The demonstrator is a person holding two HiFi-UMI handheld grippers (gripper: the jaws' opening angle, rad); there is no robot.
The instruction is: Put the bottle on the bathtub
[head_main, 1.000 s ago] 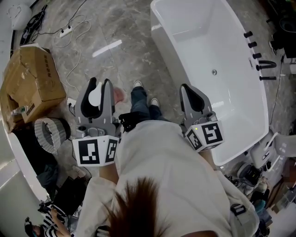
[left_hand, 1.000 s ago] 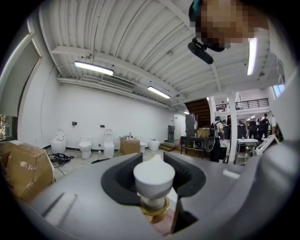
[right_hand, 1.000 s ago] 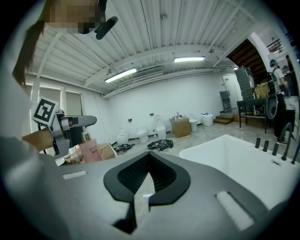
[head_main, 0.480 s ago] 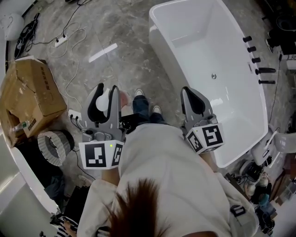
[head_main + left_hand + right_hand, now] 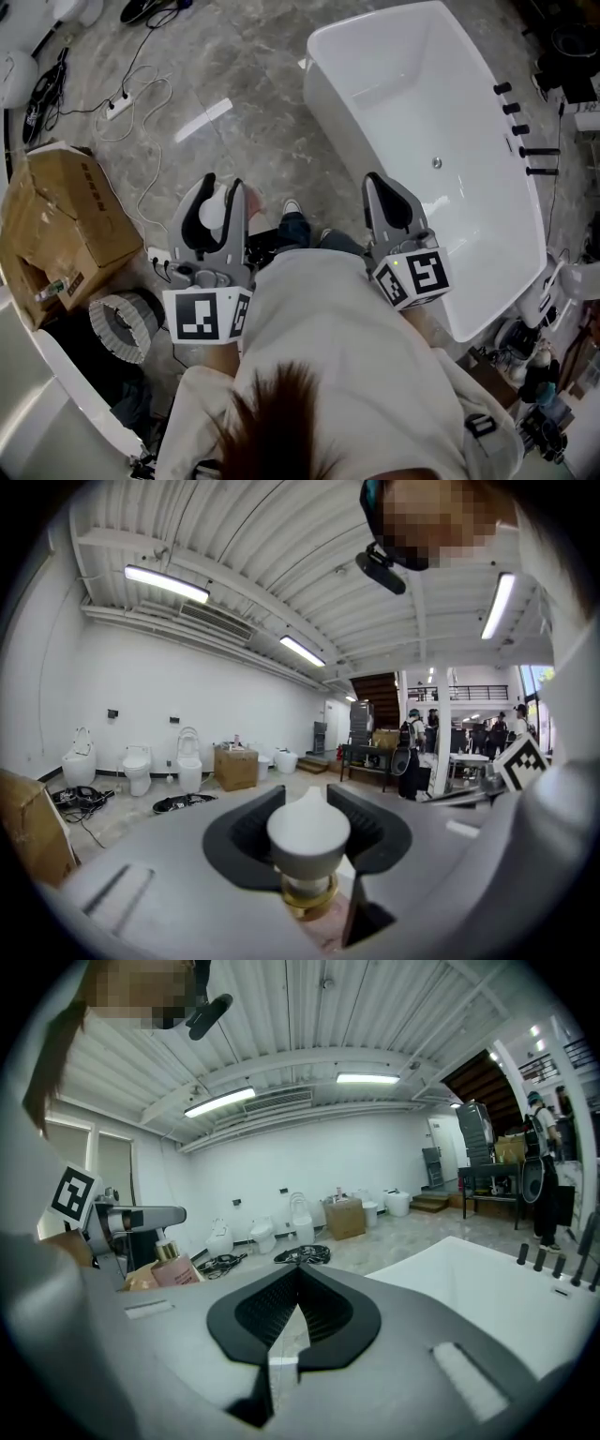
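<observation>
Bottle left of bathtub, floor between

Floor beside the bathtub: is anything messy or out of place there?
Yes. A battered cardboard box lies open at the left, and a power strip lies loose out on the marble floor. Nothing looks spilled.

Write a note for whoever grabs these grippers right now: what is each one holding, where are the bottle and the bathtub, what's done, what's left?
Left gripper: shut on the bottle, which has a white cap.
Right gripper: jaws together, nothing in them.
Bathtub: ahead on the right. The bottle is over the floor, to the left of it.
Done: bottle picked up.
Left: carry it across, stand it on the tub's rim, let go.
</observation>
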